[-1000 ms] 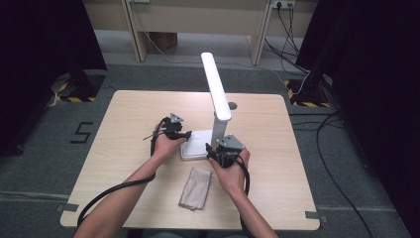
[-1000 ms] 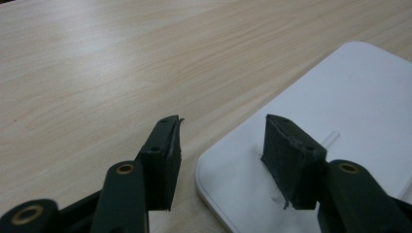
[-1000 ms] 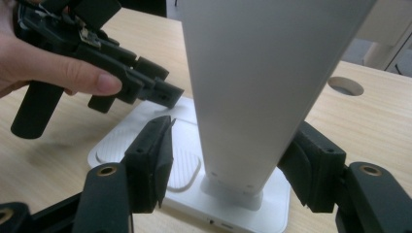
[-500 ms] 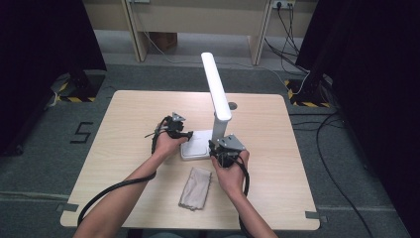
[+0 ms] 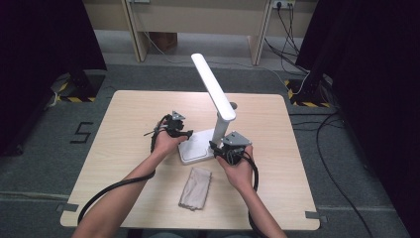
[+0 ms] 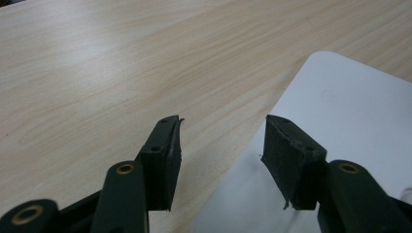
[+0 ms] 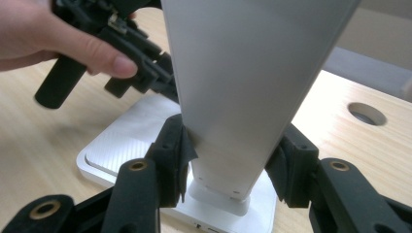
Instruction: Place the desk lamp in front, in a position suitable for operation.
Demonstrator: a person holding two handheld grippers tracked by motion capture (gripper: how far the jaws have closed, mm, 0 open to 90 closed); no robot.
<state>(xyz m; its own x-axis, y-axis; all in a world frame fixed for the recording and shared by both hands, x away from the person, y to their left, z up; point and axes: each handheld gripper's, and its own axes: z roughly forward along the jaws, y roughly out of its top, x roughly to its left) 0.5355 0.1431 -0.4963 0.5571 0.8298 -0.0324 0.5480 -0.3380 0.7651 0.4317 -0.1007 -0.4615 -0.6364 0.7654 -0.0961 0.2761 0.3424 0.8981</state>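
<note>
Two grippers work at a white desk lamp (image 5: 214, 111) standing mid-table, its base (image 5: 195, 148) just far of a folded cloth (image 5: 195, 187). The right gripper (image 7: 232, 158), whose jaws have just been closing, clamps the lamp's upright post (image 7: 243, 97) low down. The left gripper (image 6: 221, 145) hangs unclenched over the base's left edge, gripping nothing.

blocked: white plastic desk lamp (image 5: 214, 106) between both tongs | cloth: crumpled beige cloth (image 5: 195, 187) behind | free: bare light wooden desk (image 5: 129, 114) left of left tongs (image 5: 184, 133)
</note>
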